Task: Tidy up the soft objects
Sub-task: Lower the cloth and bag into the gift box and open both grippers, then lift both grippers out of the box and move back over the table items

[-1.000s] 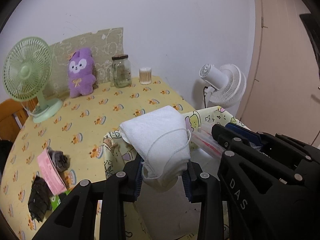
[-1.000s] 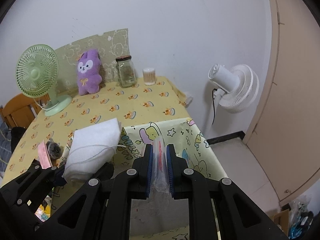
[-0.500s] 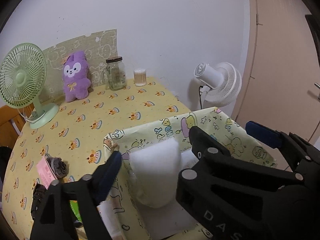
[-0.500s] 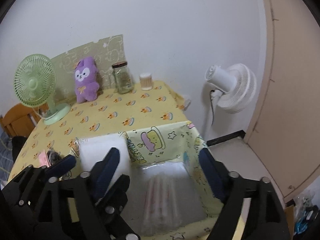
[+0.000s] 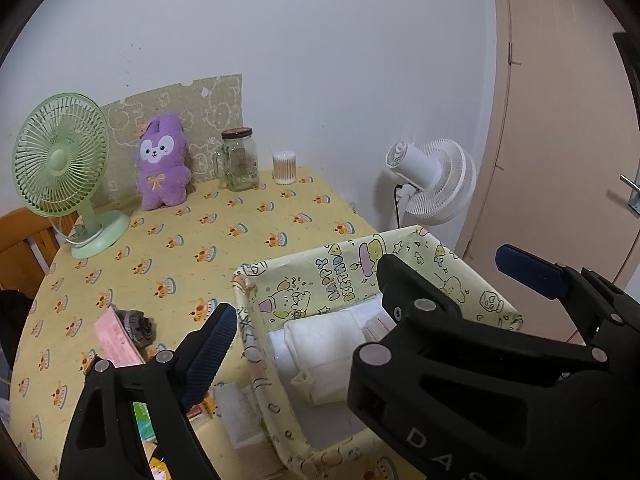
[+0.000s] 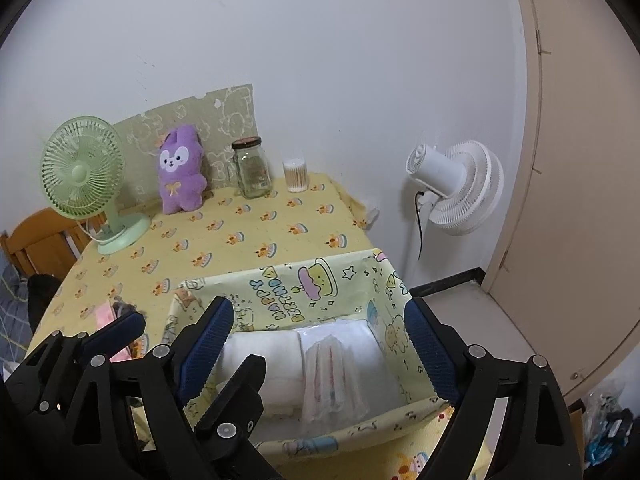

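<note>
Above the yellow cartoon-print fabric bin (image 6: 320,280) on the table (image 6: 248,232), the left gripper (image 5: 304,300) and the right gripper (image 6: 320,340) hang with fingers spread and still widening, both empty (the folded white cloth (image 6: 264,356) and clear plastic-wrapped packet (image 6: 332,376) lie inside, side by side).

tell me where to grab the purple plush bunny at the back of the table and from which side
Grip the purple plush bunny across its soft belly, coming in from the front. It sits upright against the patterned board, so the back is blocked, and the glass jar crowds one side.
</note>
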The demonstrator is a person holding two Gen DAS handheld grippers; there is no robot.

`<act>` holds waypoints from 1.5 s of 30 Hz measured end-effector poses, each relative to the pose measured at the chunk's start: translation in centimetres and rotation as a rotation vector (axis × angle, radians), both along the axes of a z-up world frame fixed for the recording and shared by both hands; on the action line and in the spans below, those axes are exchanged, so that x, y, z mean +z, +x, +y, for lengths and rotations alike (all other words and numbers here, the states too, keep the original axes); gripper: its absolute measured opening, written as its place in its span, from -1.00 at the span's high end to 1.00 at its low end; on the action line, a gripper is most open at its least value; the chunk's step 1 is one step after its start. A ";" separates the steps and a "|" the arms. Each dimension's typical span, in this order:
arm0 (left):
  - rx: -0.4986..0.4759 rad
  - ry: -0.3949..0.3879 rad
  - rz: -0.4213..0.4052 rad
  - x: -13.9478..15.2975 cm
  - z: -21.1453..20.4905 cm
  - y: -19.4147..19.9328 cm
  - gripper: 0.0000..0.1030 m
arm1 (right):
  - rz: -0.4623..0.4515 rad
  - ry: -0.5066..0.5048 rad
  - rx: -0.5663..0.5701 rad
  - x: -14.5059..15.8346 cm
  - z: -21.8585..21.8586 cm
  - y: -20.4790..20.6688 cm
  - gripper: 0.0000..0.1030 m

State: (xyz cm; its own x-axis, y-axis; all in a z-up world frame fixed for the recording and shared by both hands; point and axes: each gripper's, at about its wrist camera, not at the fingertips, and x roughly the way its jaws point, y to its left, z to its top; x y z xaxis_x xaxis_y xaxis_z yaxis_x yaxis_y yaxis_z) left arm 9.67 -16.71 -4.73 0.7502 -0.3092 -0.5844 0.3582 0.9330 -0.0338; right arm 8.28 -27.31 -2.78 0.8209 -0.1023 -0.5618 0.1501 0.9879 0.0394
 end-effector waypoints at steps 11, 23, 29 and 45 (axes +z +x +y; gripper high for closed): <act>0.005 -0.014 -0.029 1.8 1.9 -2.0 -0.76 | -0.034 -0.013 -0.001 2.1 2.0 -2.3 -0.86; 0.032 -0.020 -0.084 3.6 4.4 -3.8 -0.84 | -0.075 -0.034 -0.005 4.1 4.5 -4.0 -0.88; 0.050 -0.024 -0.106 4.1 5.9 -4.5 -0.85 | -0.092 -0.042 0.003 4.7 6.0 -4.7 -0.89; 0.118 -0.009 -0.128 4.4 10.1 -6.7 -0.85 | -0.093 -0.037 0.079 5.1 10.4 -6.1 -0.89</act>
State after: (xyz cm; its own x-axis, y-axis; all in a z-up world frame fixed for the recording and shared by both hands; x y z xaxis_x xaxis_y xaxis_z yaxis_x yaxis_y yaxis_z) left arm 2.99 -6.64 -0.28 0.8495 -0.2197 -0.4796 0.2483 0.9687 -0.0039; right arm 2.17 -16.91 2.36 0.8756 -0.0548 -0.4800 0.0696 0.9975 0.0131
